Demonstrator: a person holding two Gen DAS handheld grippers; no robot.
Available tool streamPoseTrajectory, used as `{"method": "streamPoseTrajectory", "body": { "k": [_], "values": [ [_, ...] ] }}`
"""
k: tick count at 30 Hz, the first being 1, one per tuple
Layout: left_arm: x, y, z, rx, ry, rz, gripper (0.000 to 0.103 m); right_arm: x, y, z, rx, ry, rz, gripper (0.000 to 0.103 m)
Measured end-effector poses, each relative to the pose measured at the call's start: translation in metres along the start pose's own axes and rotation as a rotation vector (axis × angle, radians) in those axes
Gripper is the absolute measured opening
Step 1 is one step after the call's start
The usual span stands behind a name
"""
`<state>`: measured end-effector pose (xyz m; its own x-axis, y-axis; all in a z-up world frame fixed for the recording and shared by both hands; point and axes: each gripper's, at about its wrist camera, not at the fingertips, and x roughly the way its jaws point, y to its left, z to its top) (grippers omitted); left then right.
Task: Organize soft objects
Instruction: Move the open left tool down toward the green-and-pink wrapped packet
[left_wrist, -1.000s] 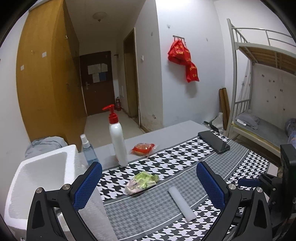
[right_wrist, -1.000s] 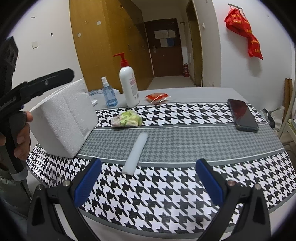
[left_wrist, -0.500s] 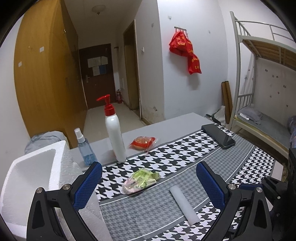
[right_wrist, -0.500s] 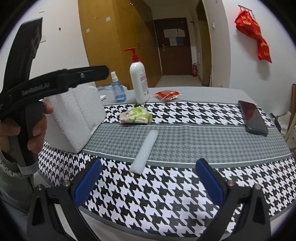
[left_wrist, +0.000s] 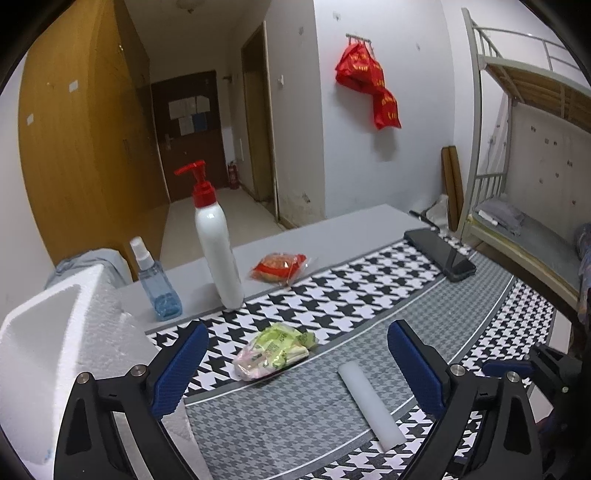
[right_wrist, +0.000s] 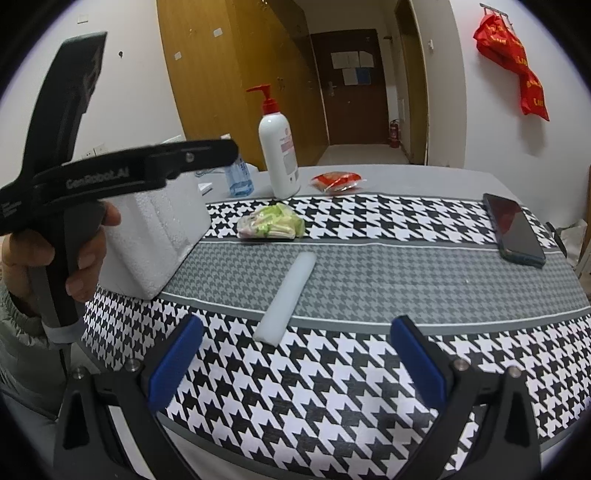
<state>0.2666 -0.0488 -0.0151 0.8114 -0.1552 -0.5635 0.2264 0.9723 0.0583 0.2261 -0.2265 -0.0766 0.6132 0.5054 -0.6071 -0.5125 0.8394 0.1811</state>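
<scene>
While both sets of jaws stand wide apart and carry nothing, no sorting shows as done yet. Left gripper (left_wrist: 295, 363) hovers over the desk's left end, blue pads spread, beside the foam box (left_wrist: 55, 354). Right gripper (right_wrist: 295, 360) hangs over the near edge, pads just as wide, empty. A hand (right_wrist: 55, 254) holds the left tool's grip, seen from the right camera.

Soft items, all on the desk, none in the box as far as I can see:
- white foam roll (right_wrist: 286, 295) lies on the grey band of the desk mat (right_wrist: 369, 387), near end crossing onto the check border, closest to the right jaws
- green-and-pink soft packet (left_wrist: 275, 349) sits a bit further back, on the seam between grey band and far check strip, apart from the roll
- red snack packet (left_wrist: 279, 267) rests on bare desk near the far edge, just beside the pump bottle (left_wrist: 214, 240)

Box interior: only a slice visible from the left camera, looks bare, can't confirm the rest.

Not soft, likely stay put: pump bottle, blue spray bottle (left_wrist: 155, 286) next to it at the far-left corner, phone (right_wrist: 515, 230) at the right end.

My read: task at the start, three pieces left to move. Roll is the obvious first pick for the right side; packet sits within reach of the left.
</scene>
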Motion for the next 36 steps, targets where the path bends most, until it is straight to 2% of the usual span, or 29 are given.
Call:
{"method": "streamPoseTrajectory", "body": {
  "k": [6,22,32,36],
  "values": [
    [0.019,0.001,-0.004,-0.010,0.048,-0.005,0.093,0.003,-0.003,0.001,0.002,0.004,0.008,0.103],
    [0.049,-0.003,-0.012,-0.005,0.093,-0.018,0.089,0.014,-0.003,0.001,-0.019,0.025,0.041,0.103],
    [0.043,0.030,-0.026,-0.057,0.122,0.071,0.089,0.014,-0.001,0.003,-0.024,0.027,0.045,0.103],
    [0.041,0.032,-0.027,-0.062,0.130,0.057,0.086,0.017,0.003,0.005,-0.034,0.034,0.053,0.103]
  ]
}}
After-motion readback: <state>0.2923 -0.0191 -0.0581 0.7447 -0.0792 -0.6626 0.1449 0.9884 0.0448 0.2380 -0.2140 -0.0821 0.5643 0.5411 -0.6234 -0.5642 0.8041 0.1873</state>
